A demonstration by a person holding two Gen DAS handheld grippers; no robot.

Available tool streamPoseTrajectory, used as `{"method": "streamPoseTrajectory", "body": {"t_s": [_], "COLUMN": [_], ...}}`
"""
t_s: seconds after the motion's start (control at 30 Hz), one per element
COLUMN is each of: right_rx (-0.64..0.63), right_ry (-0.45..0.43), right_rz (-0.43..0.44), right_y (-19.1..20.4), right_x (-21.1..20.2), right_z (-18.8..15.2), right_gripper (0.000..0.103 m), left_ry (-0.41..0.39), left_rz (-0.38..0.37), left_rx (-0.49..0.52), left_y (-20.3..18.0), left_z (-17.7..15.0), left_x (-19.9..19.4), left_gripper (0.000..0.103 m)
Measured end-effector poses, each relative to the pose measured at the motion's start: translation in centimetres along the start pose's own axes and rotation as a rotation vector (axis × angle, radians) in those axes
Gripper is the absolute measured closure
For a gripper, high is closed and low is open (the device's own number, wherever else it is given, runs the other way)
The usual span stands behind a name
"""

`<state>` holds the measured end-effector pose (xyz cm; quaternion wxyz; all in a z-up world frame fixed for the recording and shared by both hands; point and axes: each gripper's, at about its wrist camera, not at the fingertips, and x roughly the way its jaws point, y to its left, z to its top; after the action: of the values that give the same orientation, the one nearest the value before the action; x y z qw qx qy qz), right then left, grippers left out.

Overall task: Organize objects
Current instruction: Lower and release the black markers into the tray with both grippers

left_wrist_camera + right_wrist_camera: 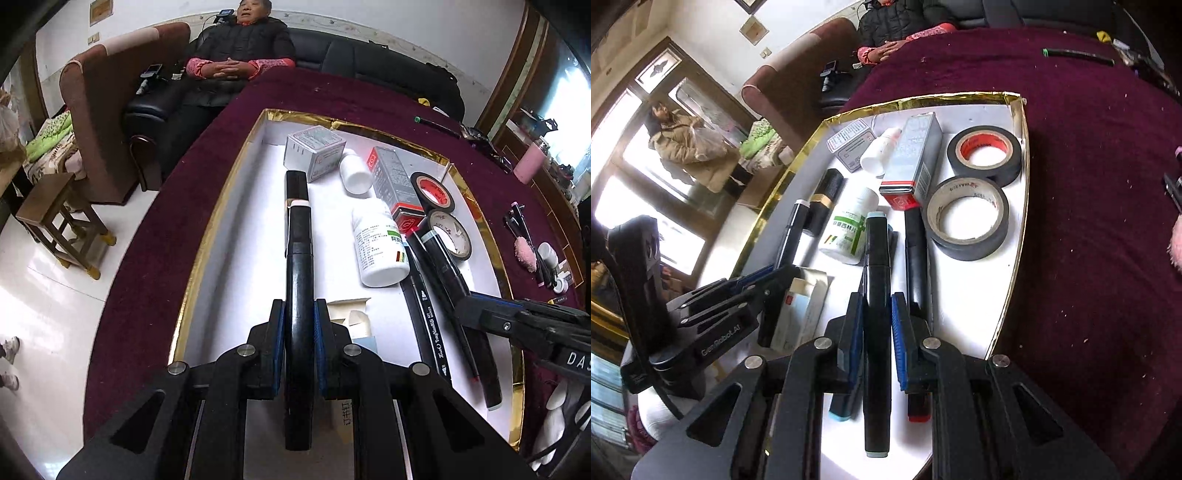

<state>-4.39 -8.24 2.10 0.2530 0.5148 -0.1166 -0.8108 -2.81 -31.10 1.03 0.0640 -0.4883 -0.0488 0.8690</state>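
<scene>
Many things already lie in the white box (236,206): bottles, tape rolls, pens. Each hand-held gripper pinches one black marker above it, left (299,328) and right (877,321). Some makeup bits (528,251) wait outside on the counter (147,240).

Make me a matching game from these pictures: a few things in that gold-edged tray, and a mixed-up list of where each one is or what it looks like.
Things:
1. black marker with pale blue ends
2. tape roll with red core
3. white pill bottle with green label
4. silver carton with red end

Descriptions:
A. lying on its side between the markers
B. clamped in the right claw
C. in the tray's far corner
D. long box beside the tape rolls

Pairs: 1-B, 2-C, 3-A, 4-D
</scene>
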Motion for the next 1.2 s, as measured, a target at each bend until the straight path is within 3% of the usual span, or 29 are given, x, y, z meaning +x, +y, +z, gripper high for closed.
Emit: {"method": "streamPoseTrajectory", "body": {"t_s": [0.17,0.3,0.37,0.43,0.5,0.57,0.63,0.67,0.7,0.73,0.77,0.97,1.03,1.13,1.2], "right_rx": [-0.024,-0.032,-0.029,-0.023,-0.027,-0.036,-0.040,-0.039,-0.036,-0.031,-0.027,0.011,0.046,0.091,0.133], "right_ry": [-0.013,-0.032,-0.056,-0.086,-0.117,-0.162,-0.188,-0.199,-0.211,-0.224,-0.232,-0.256,-0.265,-0.283,-0.295], "right_rz": [-0.069,-0.075,-0.057,-0.030,-0.021,-0.022,-0.022,-0.024,-0.032,-0.042,-0.050,-0.120,-0.119,-0.115,-0.104], "right_y": [0.8,0.6,0.6,0.6,0.7,0.5,0.3,0.1,-0.3,-0.6,-1.0,-4.3,-6.1,-8.2,-9.7], "right_x": [-0.3,-0.8,-1.3,-2.5,-3.8,-5.5,-6.6,-7.2,-7.8,-8.4,-8.9,-11.8,-13.0,-14.4,-15.3], "right_z": [0.1,0.1,0.1,-0.1,-0.2,-0.8,-1.2,-1.5,-1.9,-2.3,-2.6,-4.8,-5.6,-6.2,-6.5], "right_gripper": [0.088,0.077,0.077,0.075,0.062,0.055,0.055,0.055,0.055,0.055,0.055,0.054,0.054,0.053,0.053], "left_ry": [-0.006,-0.009,-0.009,-0.008,-0.014,-0.062,-0.122,-0.134,-0.143,-0.141,-0.134,-0.054,-0.045,0.006,0.025], "left_rz": [-0.002,0.001,-0.011,-0.026,-0.026,-0.016,-0.051,-0.068,-0.097,-0.114,-0.124,-0.085,-0.040,-0.059,-0.025], "left_rx": [-0.004,0.010,0.020,0.031,0.027,0.023,0.016,0.015,0.023,0.036,0.054,0.092,0.108,0.110,0.117], "left_y": [0.1,-0.1,-0.3,-0.6,-1.1,-1.8,-3.1,-3.5,-4.5,-5.3,-6.2,-9.7,-10.7,-12.0,-13.0], "left_z": [0.0,-0.1,-0.1,-0.1,-0.3,-0.6,-0.9,-1.0,-1.1,-1.2,-1.3,-2.0,-2.3,-3.3,-4.6], "left_x": [-0.1,0.0,-0.1,-0.1,-0.5,-1.9,-3.9,-4.3,-4.7,-4.7,-4.4,-1.4,-1.0,-0.9,-0.8], "left_gripper": [0.091,0.088,0.083,0.071,0.067,0.067,0.066,0.064,0.054,0.042,0.039,0.039,0.039,0.039,0.039]}}
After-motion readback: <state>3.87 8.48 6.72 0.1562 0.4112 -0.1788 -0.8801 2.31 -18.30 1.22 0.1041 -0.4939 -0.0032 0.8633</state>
